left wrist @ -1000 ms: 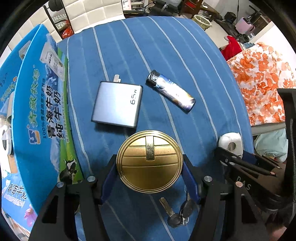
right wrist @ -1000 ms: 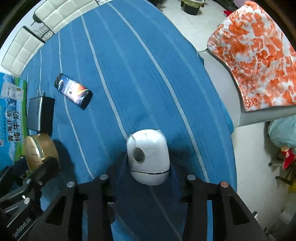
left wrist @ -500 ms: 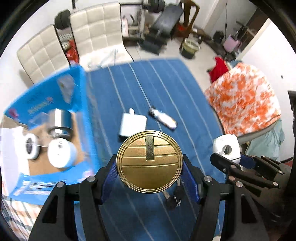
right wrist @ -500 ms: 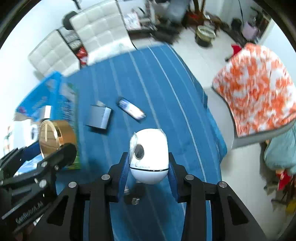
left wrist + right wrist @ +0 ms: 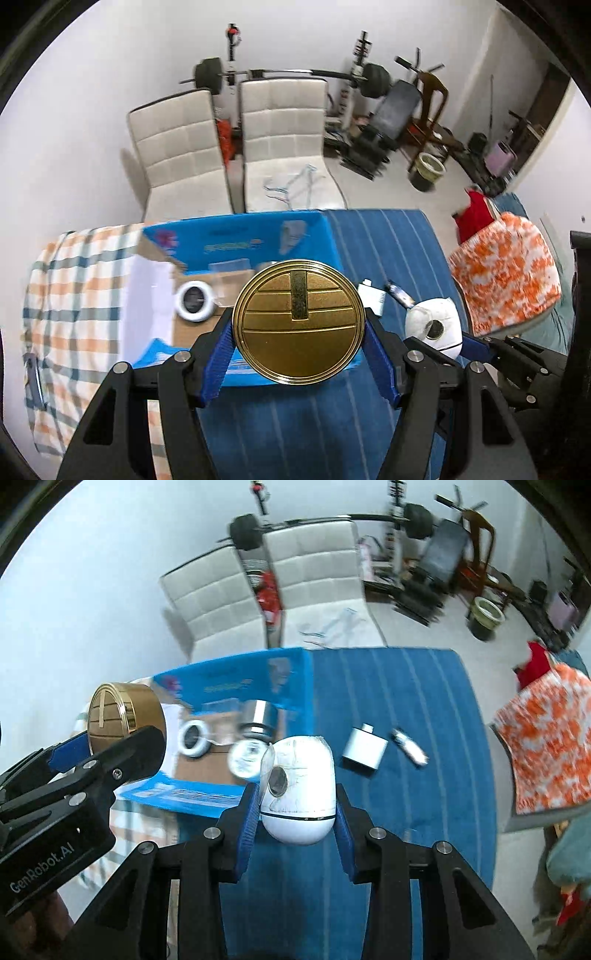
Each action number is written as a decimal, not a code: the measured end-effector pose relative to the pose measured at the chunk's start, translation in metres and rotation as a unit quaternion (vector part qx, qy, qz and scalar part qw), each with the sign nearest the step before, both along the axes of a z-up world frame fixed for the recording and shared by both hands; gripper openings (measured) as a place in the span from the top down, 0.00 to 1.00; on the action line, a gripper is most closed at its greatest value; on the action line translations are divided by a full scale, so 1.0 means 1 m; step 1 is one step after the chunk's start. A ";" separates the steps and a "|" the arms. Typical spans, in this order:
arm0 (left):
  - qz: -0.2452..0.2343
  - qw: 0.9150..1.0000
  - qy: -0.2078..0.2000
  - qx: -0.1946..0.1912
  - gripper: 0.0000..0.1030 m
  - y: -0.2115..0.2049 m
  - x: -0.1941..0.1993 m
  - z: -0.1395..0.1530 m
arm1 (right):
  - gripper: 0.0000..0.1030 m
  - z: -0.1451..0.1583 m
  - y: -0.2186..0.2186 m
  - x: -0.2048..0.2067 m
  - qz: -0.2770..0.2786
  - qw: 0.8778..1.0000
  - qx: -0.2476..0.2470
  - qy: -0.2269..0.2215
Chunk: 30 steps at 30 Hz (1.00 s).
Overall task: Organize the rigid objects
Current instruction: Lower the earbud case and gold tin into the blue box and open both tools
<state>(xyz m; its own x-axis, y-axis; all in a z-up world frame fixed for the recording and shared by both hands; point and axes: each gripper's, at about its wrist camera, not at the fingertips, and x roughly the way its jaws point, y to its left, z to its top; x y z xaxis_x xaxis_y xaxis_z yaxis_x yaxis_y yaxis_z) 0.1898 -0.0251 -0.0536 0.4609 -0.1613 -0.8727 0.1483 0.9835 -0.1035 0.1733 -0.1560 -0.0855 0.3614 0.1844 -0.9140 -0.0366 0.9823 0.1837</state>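
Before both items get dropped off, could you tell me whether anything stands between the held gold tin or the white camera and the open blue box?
Nothing visible blocks either path. The left claw holds the gold tin and the right claw holds the white camera, both raised above the blue box. The box already contains a steel cylinder and white round items, so free floor space is limited.

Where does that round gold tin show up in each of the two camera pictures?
Left wrist view: the gold tin fills the centre, clamped in the left gripper.
Right wrist view: the same tin sits at the left edge, seen from the side.
Shared landmark: the blue box, behind the tin in both.
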 end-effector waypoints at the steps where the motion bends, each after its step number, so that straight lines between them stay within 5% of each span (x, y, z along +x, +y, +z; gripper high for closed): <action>1: 0.008 1.000 -0.002 0.001 0.39 0.009 -0.001 0.002 | 0.61 0.000 0.008 0.002 0.006 1.000 0.002 0.000; 6: 0.047 0.999 0.014 -0.008 0.39 0.065 0.003 -0.011 | 0.61 -0.024 0.058 0.019 0.030 0.999 0.037 0.016; 11: 0.072 0.994 0.078 -0.036 0.39 0.112 0.018 -0.057 | 0.63 -0.084 0.094 0.043 0.038 0.996 0.066 0.054; 13: 0.075 0.989 0.113 -0.051 0.39 0.124 0.029 -0.087 | 0.75 -0.114 0.108 0.055 0.038 0.994 0.067 0.074; 21: 0.062 0.977 0.199 -0.050 0.39 0.140 0.066 -0.176 | 0.75 -0.207 0.134 0.078 0.046 0.988 0.047 0.140; 30: 0.058 0.965 0.251 -0.042 0.39 0.145 0.078 -0.225 | 0.74 -0.244 0.141 0.088 0.043 0.982 0.032 0.180</action>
